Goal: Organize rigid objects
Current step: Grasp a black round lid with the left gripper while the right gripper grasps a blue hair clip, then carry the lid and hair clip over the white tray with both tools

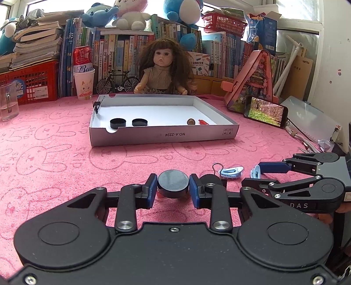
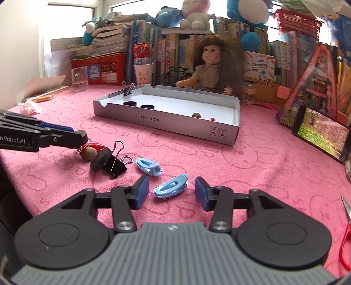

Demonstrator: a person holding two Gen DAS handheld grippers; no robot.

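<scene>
Pink towel-covered table [image 2: 252,157], scissors [image 2: 345,232] cut off at 3 o'clock, white box [image 1: 162,137] holding two caps, nut, red piece, left gripper [image 1: 173,188] clamping black cap [image 1: 173,183], right gripper [image 2: 172,191] wide open around blue clip [image 2: 171,186].

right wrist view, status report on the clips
Right gripper open, straddling a blue clip, not touching. Left gripper narrow at black cap, grip unclear. Second clip, binder clip alongside.

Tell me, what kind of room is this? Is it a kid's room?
Probably a child's desk or study corner at home. Rows of books line the back, plush toys sit on top, and a doll sits on the pink bunny-print cloth.
</scene>
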